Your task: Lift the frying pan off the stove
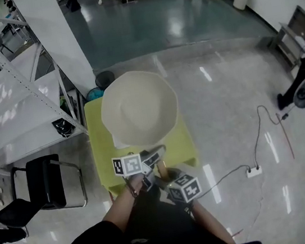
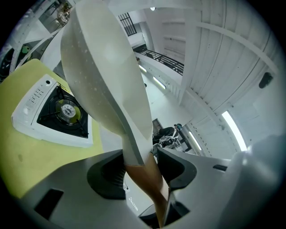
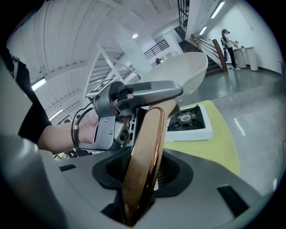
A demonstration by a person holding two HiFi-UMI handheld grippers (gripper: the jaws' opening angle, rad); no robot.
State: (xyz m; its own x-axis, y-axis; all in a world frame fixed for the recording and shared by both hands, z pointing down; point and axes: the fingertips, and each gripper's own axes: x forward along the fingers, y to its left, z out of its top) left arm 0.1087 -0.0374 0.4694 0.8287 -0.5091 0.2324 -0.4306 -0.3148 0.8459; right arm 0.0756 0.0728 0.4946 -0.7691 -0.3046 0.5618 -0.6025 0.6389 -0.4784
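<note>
A cream frying pan hangs above the yellow-green table, clear of the white single-burner stove, which the pan hides in the head view. Both grippers hold its brown handle. My left gripper is shut on the handle close to the pan bowl. My right gripper grips it further back, the handle pinched between its pads. In the right gripper view the left gripper shows ahead, with the stove beyond on the table.
A black chair stands left of the table, with white metal shelving behind it. A dark bin sits past the table's far end. A power strip and its cable lie on the floor at right. A person stands far off.
</note>
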